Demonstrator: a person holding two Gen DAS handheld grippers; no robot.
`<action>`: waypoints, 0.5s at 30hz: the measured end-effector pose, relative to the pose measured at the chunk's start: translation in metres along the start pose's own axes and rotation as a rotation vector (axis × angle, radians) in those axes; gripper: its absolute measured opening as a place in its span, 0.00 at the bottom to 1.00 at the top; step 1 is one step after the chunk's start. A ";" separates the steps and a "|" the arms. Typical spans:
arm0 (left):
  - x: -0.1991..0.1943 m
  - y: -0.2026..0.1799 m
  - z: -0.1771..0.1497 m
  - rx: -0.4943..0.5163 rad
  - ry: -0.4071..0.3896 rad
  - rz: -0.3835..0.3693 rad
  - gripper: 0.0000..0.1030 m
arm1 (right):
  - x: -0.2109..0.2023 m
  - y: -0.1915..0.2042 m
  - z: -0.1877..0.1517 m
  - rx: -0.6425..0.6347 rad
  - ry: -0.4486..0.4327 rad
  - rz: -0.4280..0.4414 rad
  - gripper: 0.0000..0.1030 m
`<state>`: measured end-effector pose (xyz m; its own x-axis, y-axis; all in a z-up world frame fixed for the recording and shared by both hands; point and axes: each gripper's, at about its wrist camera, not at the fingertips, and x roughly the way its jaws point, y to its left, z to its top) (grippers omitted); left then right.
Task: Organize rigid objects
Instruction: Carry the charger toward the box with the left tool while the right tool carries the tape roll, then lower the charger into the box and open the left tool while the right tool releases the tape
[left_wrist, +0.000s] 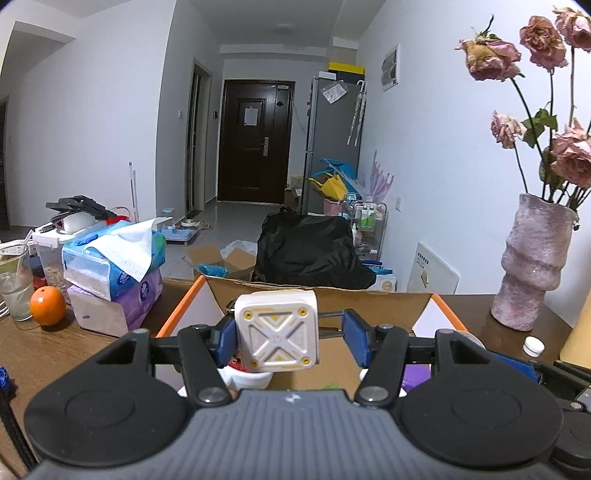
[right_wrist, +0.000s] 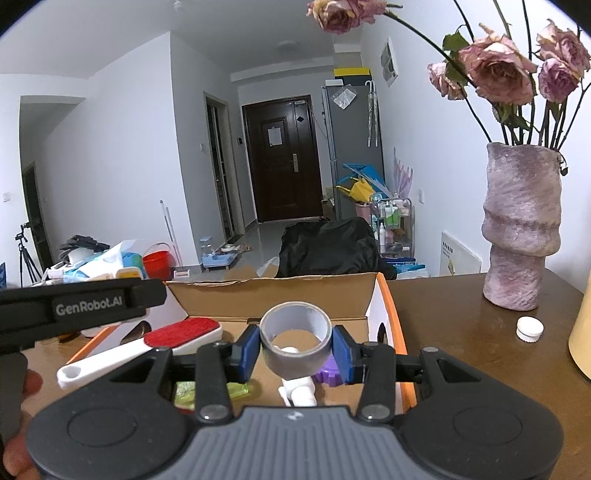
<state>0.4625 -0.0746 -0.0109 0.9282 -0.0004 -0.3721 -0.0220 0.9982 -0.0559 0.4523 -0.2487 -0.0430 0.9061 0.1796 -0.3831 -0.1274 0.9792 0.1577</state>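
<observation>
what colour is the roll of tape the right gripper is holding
Grey; the roll of tape shows best in the right wrist view.

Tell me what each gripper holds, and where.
Left gripper: white cube-shaped plastic block with yellow trim; only its left side visibly touches a pad. Right gripper: grey tape roll, pinched across its outer sides.

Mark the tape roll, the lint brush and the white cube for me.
Tape roll (right_wrist: 295, 360): right wrist view, front of its grey outer wall.
Lint brush (right_wrist: 181, 332): right wrist view, middle of the red pad.
White cube (left_wrist: 277, 338): left wrist view, centre of the X-marked face.
</observation>
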 end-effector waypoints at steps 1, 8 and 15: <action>0.003 0.000 0.001 -0.001 0.000 0.002 0.58 | 0.004 0.000 0.001 0.001 0.001 -0.002 0.40; 0.024 0.004 0.005 -0.017 0.009 0.017 0.58 | 0.025 -0.001 0.004 0.001 0.016 -0.018 0.40; 0.042 0.007 0.008 -0.021 0.020 0.029 0.58 | 0.044 -0.003 0.007 0.003 0.030 -0.035 0.40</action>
<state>0.5045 -0.0676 -0.0195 0.9193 0.0276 -0.3925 -0.0572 0.9963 -0.0640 0.4948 -0.2440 -0.0540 0.8976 0.1484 -0.4151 -0.0949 0.9846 0.1468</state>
